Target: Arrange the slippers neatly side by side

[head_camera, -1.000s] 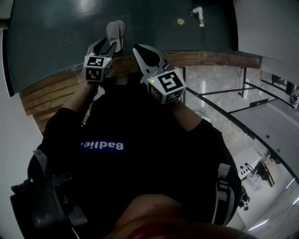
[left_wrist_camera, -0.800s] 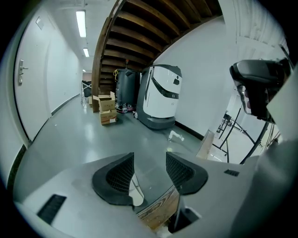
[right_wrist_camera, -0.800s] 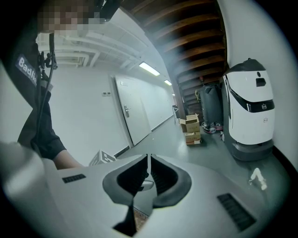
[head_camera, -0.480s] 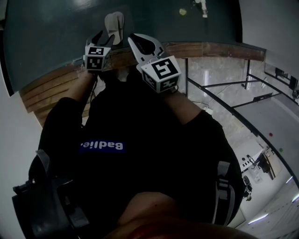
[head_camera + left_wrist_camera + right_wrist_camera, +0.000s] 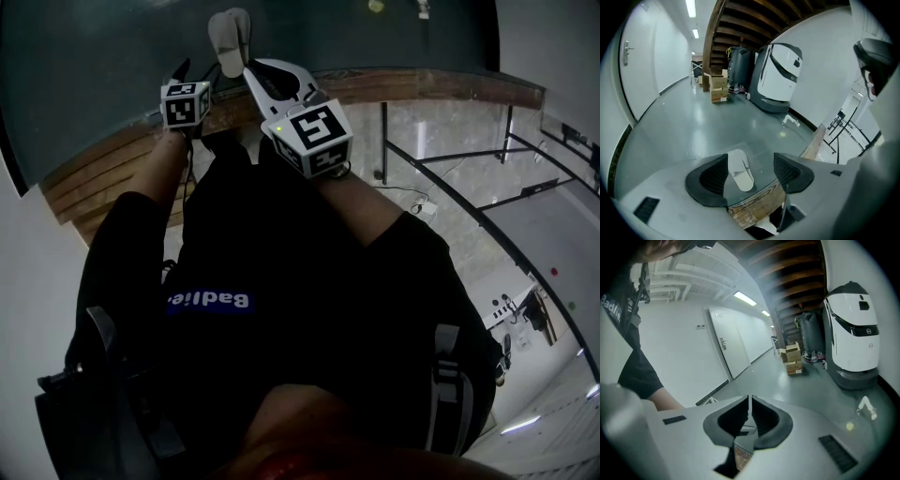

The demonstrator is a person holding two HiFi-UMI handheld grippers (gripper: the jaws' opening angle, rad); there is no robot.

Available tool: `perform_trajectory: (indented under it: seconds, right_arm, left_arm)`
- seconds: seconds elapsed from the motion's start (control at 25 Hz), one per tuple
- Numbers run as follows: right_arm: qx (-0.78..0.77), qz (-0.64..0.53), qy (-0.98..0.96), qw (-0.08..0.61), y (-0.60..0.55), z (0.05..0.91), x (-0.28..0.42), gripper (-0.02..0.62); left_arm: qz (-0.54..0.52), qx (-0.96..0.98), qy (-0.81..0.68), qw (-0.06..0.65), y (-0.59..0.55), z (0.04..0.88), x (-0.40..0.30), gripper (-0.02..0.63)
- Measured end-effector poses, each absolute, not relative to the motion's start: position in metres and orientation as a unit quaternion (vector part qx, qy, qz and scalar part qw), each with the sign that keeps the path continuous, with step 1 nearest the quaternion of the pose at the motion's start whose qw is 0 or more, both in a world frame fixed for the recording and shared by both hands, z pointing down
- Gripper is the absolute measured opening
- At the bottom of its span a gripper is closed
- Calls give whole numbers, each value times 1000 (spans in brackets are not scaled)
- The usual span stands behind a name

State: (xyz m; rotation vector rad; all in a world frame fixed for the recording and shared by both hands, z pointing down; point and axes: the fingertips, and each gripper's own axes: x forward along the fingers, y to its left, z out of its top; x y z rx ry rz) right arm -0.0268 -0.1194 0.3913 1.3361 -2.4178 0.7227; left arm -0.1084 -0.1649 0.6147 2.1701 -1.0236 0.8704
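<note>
One pale slipper lies on the grey floor just past a wooden ledge, at the top of the head view. In the left gripper view the same white slipper shows sole-long through the gap of my left gripper, nearer the left pad. Its jaws are opening and do not press on the slipper. In the head view my left gripper sits just left of the slipper, and my right gripper just right of it. Nothing sits between the shut fingers of my right gripper. I see no second slipper.
The wooden ledge runs across under both grippers, with a metal railing to the right below it. A white machine, cardboard boxes and a small white object stand farther off on the floor. A door is on the left wall.
The slipper and both grippers sit higher in the head view than before. The right gripper has shifted a little left, closer to the slipper.
</note>
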Motion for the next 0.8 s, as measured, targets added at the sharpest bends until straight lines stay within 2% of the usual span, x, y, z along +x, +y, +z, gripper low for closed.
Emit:
perform_trajectory:
  seconds: [0.48, 0.8]
  right_arm:
    - [468, 280, -816, 189, -147, 481, -19, 3]
    - [469, 299, -811, 179, -180, 562, -9, 3]
  left_arm:
    - [366, 798, -362, 313, -194, 717, -94, 281]
    - [385, 780, -355, 343, -215, 801, -85, 281]
